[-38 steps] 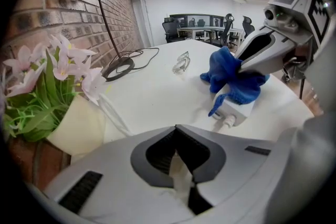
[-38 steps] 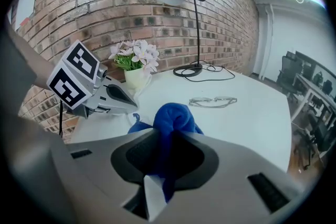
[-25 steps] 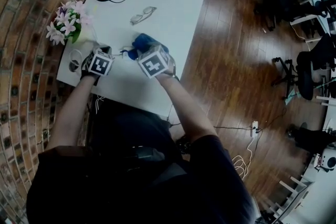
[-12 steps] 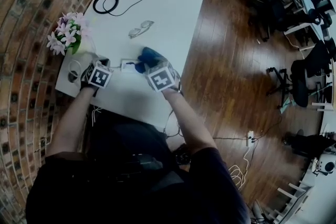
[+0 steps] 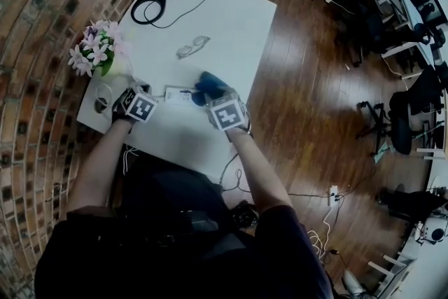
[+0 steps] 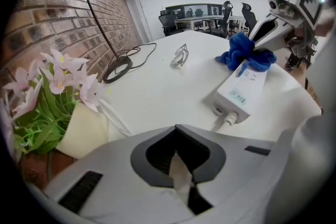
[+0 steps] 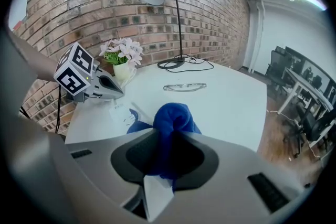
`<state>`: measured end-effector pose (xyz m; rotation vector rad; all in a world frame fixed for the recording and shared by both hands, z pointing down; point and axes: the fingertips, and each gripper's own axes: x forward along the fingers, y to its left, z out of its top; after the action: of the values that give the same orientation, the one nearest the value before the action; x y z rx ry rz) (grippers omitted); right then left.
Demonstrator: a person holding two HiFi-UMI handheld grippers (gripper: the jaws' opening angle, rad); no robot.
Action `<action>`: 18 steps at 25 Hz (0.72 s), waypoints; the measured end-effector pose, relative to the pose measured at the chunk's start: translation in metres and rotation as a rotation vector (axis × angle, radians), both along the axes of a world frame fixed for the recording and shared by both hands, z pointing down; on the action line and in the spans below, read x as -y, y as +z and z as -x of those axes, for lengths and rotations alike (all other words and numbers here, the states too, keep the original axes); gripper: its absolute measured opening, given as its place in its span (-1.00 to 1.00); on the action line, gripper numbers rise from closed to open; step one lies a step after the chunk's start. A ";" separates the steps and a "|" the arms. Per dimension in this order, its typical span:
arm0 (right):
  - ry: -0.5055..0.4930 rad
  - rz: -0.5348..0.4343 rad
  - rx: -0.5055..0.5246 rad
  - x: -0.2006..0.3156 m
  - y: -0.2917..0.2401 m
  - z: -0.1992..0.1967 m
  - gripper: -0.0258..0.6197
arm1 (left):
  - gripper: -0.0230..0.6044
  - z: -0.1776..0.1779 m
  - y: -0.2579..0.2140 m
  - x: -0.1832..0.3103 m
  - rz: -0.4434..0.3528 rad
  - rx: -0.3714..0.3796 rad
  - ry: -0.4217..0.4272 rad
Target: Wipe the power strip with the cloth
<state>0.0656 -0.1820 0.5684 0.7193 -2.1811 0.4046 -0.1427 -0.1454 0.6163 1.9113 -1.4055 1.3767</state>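
The white power strip (image 5: pixel 178 94) lies on the white table (image 5: pixel 231 17) between my two grippers; its cable end faces the left one (image 6: pixel 241 93). My right gripper (image 5: pixel 215 100) is shut on a bunched blue cloth (image 7: pixel 170 123), which rests on the strip's far end (image 6: pixel 244 52). Part of the strip (image 7: pixel 122 113) shows left of the cloth in the right gripper view. My left gripper (image 5: pixel 148 97) sits at the strip's near-left end, jaws shut, with nothing seen between them (image 6: pixel 178 165). The strip's cable (image 6: pixel 226 122) runs under its body.
A vase of pink flowers (image 5: pixel 94 52) stands at the table's left edge, close to my left gripper. Glasses (image 5: pixel 192 47) lie beyond the strip. A desk lamp's round base (image 5: pixel 148 12) with looped cables sits at the far end. Wooden floor lies to the right.
My right gripper has slid the blue cloth to the right along the strip, away from the left gripper, and more white strip shows between them. The left gripper has stayed put.
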 end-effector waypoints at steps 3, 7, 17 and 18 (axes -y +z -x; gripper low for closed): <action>0.010 0.002 0.005 0.002 -0.001 -0.007 -0.65 | -0.89 -0.001 0.000 -0.001 0.012 0.016 0.010; 0.030 0.000 0.009 0.005 0.000 -0.016 -0.65 | -0.89 0.000 0.001 0.000 0.011 0.023 0.013; 0.088 0.001 0.028 0.009 0.000 -0.035 -0.65 | -0.89 -0.001 0.000 -0.001 0.011 0.026 0.024; 0.091 0.006 0.029 0.009 0.000 -0.036 -0.65 | -0.89 -0.001 0.000 -0.001 0.010 0.026 0.024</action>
<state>0.1015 -0.1907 0.5688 0.8166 -2.1792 0.4711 -0.1422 -0.1443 0.6163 1.9163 -1.3893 1.4216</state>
